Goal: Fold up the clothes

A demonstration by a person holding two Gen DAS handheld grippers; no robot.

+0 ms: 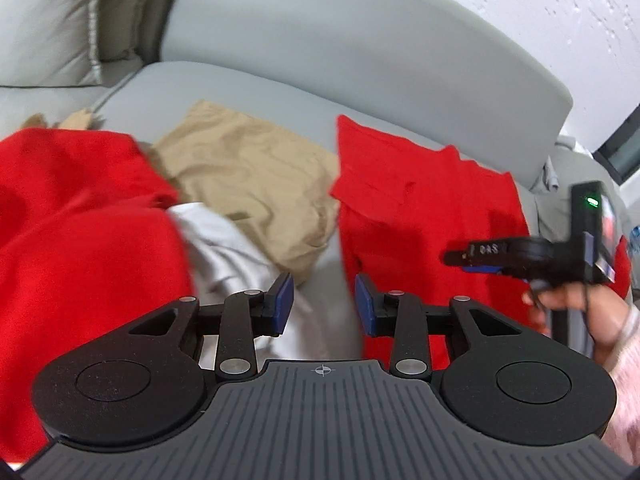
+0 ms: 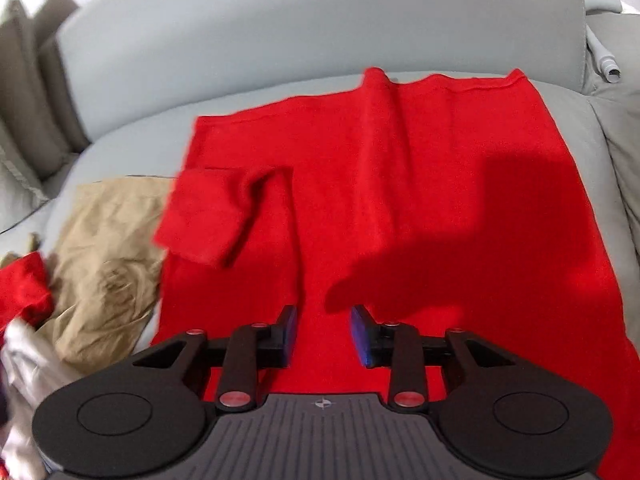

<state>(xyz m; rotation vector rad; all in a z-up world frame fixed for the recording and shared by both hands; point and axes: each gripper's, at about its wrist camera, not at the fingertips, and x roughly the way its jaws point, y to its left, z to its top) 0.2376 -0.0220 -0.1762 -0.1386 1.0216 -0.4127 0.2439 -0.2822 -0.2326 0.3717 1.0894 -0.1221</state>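
Note:
A red garment (image 2: 400,184) lies spread flat on the grey sofa seat (image 2: 132,140), one sleeve (image 2: 212,216) folded in over its left side. My right gripper (image 2: 323,334) hovers over its near part, jaws open, nothing between the blue pads. In the left wrist view the same red garment (image 1: 420,208) lies to the right, and the right gripper (image 1: 460,258) shows side-on above it, held by a hand (image 1: 568,304). My left gripper (image 1: 324,304) is open and empty above the gap between this garment and a white garment (image 1: 224,240).
A tan garment (image 1: 248,176) lies crumpled mid-seat, with a second red garment (image 1: 80,220) heaped at the left. The sofa backrest (image 1: 360,48) rises behind and cushions (image 1: 48,20) stand at the far left. A grey hose (image 2: 604,64) lies past the right armrest.

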